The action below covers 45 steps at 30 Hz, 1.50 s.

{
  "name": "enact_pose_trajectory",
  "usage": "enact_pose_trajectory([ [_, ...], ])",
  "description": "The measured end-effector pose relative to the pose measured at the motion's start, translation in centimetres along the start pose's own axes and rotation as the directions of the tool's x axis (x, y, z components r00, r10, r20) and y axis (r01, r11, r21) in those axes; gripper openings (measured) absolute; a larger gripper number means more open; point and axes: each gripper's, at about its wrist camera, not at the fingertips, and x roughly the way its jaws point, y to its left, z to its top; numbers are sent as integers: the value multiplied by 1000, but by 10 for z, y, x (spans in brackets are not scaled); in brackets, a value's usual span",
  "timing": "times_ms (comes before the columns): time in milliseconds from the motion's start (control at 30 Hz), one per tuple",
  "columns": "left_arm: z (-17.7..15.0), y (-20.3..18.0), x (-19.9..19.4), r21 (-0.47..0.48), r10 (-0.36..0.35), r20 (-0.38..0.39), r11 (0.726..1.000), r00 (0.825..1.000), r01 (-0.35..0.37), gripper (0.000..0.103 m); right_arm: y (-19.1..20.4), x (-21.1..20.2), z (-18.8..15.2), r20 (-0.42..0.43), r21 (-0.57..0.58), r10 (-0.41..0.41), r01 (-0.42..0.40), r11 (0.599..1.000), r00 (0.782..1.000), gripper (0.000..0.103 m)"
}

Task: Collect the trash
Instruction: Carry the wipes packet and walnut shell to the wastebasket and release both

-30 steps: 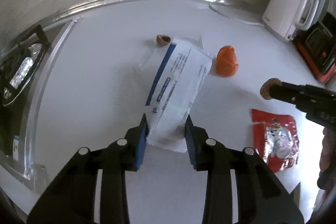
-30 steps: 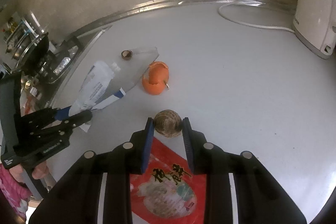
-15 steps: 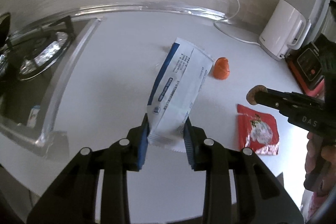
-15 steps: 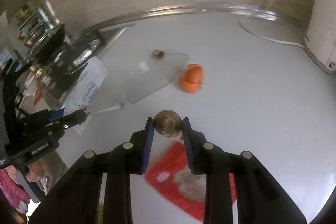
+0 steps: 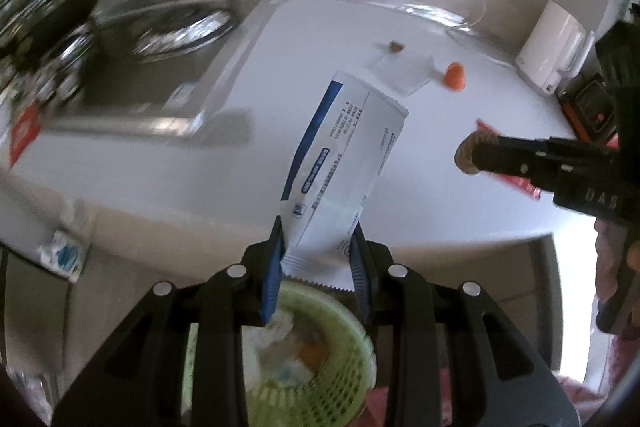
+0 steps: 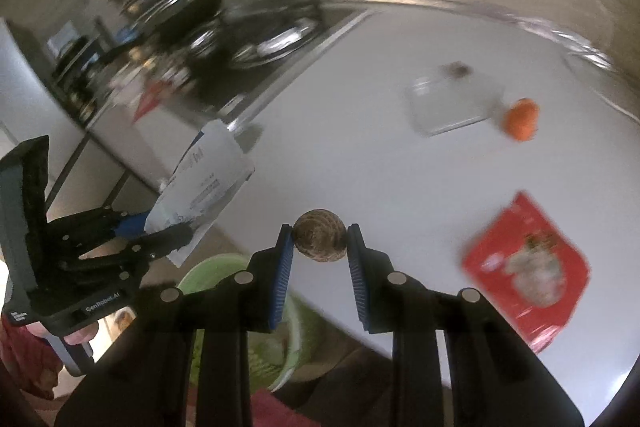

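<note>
My left gripper (image 5: 318, 239) is shut on a white and blue wrapper (image 5: 344, 163), held in the air beyond the counter's front edge, above a green basket bin (image 5: 352, 339) that holds trash. The wrapper also shows in the right wrist view (image 6: 208, 163). My right gripper (image 6: 319, 241) is shut on a brown nutshell (image 6: 319, 241), held over the counter edge beside the bin (image 6: 208, 267). On the white counter (image 6: 360, 167) lie a red packet (image 6: 524, 267), an orange peel (image 6: 520, 119), a clear plastic wrapper (image 6: 452, 103) and a small brown shell (image 6: 460, 69).
A gas hob (image 5: 180, 35) with pans sits at the counter's left. A white kettle (image 5: 552, 43) and a black and red appliance (image 5: 592, 103) stand at the right. A cable (image 5: 480, 11) runs along the back wall.
Both grippers have pulled back from the counter toward its front edge, carrying the wrapper and the nutshell. The green bin has come into view below them.
</note>
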Motion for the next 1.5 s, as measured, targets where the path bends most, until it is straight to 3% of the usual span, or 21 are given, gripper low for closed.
enact_pose_trajectory([
  [200,-62,33,-18,-85,56,-44,995,997,-59,30,51,12,-24,-77,-72,62,-67,995,995,28],
  [467,-108,55,-20,-177,86,-77,979,993,-98,30,106,34,-53,-185,-171,104,-136,976,977,28],
  [700,-124,64,-19,-220,95,-99,969,991,-115,31,127,44,-66,-229,-217,110,-161,963,967,28],
  [767,-128,66,-16,-229,102,-116,965,988,-126,45,128,44,-68,-238,-224,109,-164,961,965,28],
  [867,-133,66,-13,-231,111,-132,963,985,-139,55,130,46,-71,-247,-228,106,-164,960,963,28],
  [1500,-138,71,-7,-241,118,-165,958,979,-156,73,133,64,-74,-296,-233,101,-174,957,950,28],
])
